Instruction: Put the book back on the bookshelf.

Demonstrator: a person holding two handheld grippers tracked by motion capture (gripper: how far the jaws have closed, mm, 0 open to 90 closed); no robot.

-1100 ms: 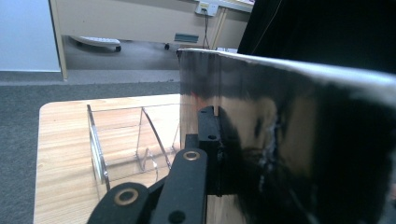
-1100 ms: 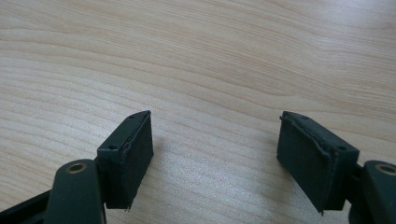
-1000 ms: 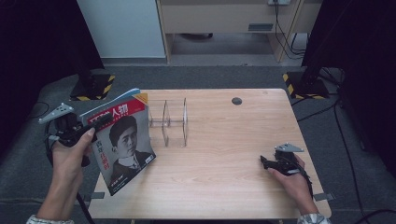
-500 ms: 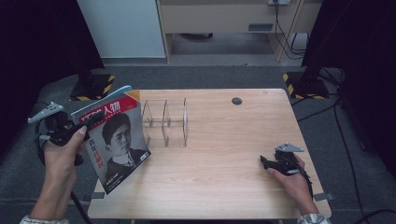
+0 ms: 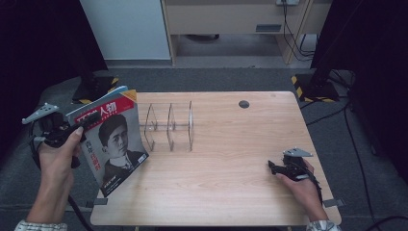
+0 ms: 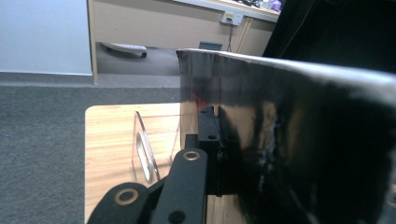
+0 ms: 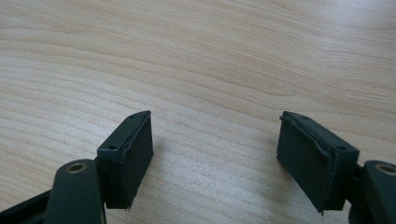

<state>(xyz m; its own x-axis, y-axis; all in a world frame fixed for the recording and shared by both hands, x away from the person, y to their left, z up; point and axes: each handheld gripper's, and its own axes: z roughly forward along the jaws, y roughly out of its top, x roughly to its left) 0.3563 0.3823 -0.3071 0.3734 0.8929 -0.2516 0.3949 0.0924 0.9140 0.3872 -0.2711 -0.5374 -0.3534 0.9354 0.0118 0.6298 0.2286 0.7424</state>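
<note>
A magazine (image 5: 113,139) with a red title band and a portrait cover is held upright above the table's left edge. My left gripper (image 5: 89,119) is shut on its upper left edge; in the left gripper view the glossy dark cover (image 6: 299,149) runs along the right, clamped by the gripper (image 6: 215,140). A clear acrylic rack (image 5: 169,126) with upright dividers stands on the table just right of the magazine. My right gripper (image 5: 272,167) rests low over the table's right front part, open, with bare wood between its pads (image 7: 128,156).
The wooden table (image 5: 231,192) has a small dark round grommet (image 5: 244,104) near its back edge. Grey carpet surrounds it, with a white cabinet and a wooden desk behind. Black stands with yellow-striped bases sit at both back corners.
My left hand has shifted the magazine leftward, away from the rack, and turned it a little more upright. The right gripper has stayed where it was.
</note>
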